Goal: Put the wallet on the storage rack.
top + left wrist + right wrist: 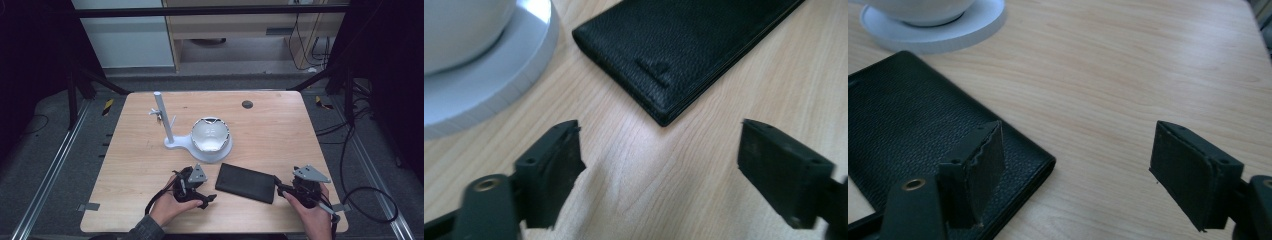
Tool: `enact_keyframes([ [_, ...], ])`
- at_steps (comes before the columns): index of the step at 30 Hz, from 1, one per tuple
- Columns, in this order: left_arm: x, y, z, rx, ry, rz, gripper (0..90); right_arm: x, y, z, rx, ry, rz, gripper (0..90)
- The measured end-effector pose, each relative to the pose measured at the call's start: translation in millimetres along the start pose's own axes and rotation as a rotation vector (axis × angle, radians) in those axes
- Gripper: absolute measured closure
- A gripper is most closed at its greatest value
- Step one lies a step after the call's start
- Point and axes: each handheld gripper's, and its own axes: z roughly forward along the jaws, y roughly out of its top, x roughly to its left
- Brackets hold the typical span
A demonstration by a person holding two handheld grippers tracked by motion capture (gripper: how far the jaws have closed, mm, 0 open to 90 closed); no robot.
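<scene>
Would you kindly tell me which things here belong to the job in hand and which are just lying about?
In hand:
- black wallet
- left gripper, open beside it
- right gripper, open at its other end

Lying about:
- white bowl
- white stand with post
- dark round spot on table

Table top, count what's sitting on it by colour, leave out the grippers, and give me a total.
Black: 2, the wallet and a small round disc near the far edge.
White: 2, the stand with its post and the bowl-like shell on its base.
Total: 4
</scene>
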Motion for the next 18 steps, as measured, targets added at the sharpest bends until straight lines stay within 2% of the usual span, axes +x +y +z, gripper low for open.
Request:
enact_keyframes([
  [2,-2.0,-0.1,1.2,0.004,-0.005,0.006,28.0,0.6,-0.1,0.3,0.005,0.013,-0.008,27.4],
  [4,-4.4,0.9,2.0,-0.002,0.004,0.016,40.3,2.2,0.3,-0.4,-0.002,0.015,-0.012,31.9],
  [5,-5.0,1.7,2.8,-0.004,0.007,0.009,42.6,3.0,0.4,-0.7,-0.006,0.016,-0.018,34.4],
  [8,-6.0,3.8,4.0,-0.002,0.022,0.014,57.4,4.8,0.3,-0.5,-0.011,0.028,-0.025,39.0],
  [9,-6.3,4.4,4.3,0.001,0.026,0.020,65.1,5.1,0.3,-0.5,-0.013,0.033,-0.029,41.0],
  [12,-5.0,6.3,5.4,0.011,0.035,0.024,77.2,5.2,-0.5,-0.6,-0.022,0.042,-0.037,44.7],
  [14,-3.6,7.0,6.1,0.017,0.034,0.014,82.3,5.1,-1.0,-0.5,-0.027,0.050,-0.036,46.4],
  [18,-1.6,7.5,8.3,0.060,0.042,0.029,88.2,6.3,-1.1,-0.3,-0.028,0.067,-0.040,48.0],
])
